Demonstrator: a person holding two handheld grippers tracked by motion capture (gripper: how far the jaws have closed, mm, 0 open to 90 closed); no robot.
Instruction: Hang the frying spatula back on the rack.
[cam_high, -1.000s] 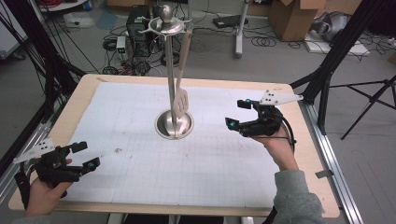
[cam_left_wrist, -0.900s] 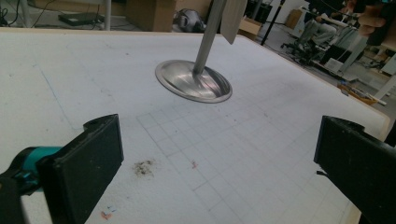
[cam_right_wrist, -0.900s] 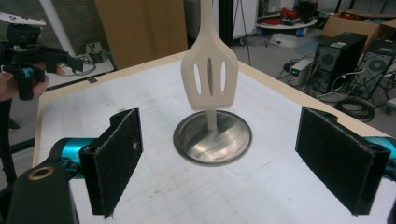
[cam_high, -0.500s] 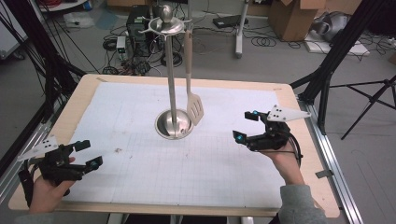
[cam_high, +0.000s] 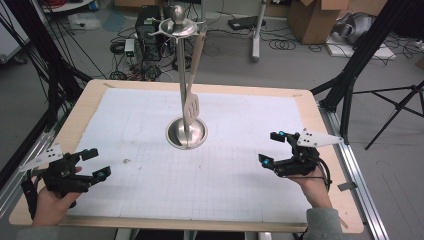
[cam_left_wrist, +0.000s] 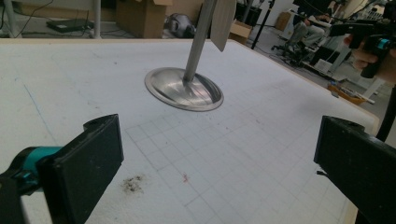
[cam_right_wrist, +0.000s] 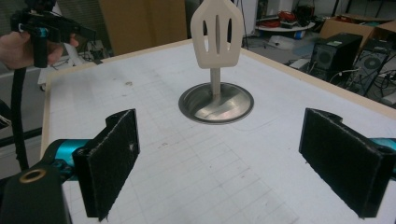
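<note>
Polished steel formed the utensil stand (cam_high: 185, 131), which stood upright a little toward twelve o'clock from the middle of the surface (cam_high: 150, 210), on its round dished base. From the hooked disc at its top hung a pale slotted spatula (cam_high: 192, 106), blade down, the blade just above the base and close beside the pole. In the right tool's own view the spatula (cam_right_wrist: 215, 33) faced the camera with its three slots showing, straight ahead at twelve o'clock, the stand's base (cam_right_wrist: 216, 103) below it.

The left tool (cam_high: 90, 164) sat near the surface's eight o'clock corner, held in the person's left hand (cam_high: 50, 206); its jaws were spread wide with nothing between them. In its own view the stand's base (cam_left_wrist: 183, 88) lay ahead toward eleven o'clock, well apart from the jaws, with a small dark smudge (cam_left_wrist: 132, 184) on the gridded white sheet (cam_high: 125, 120) just beyond the near jaw.

The right tool (cam_high: 270, 148) hovered near four o'clock, held in the right hand (cam_high: 314, 186), its jaws likewise parted and empty, well apart from the stand.

A computer tower (cam_high: 150, 30), cables and cardboard boxes (cam_high: 312, 17) lay on the floor beyond the twelve o'clock edge.
</note>
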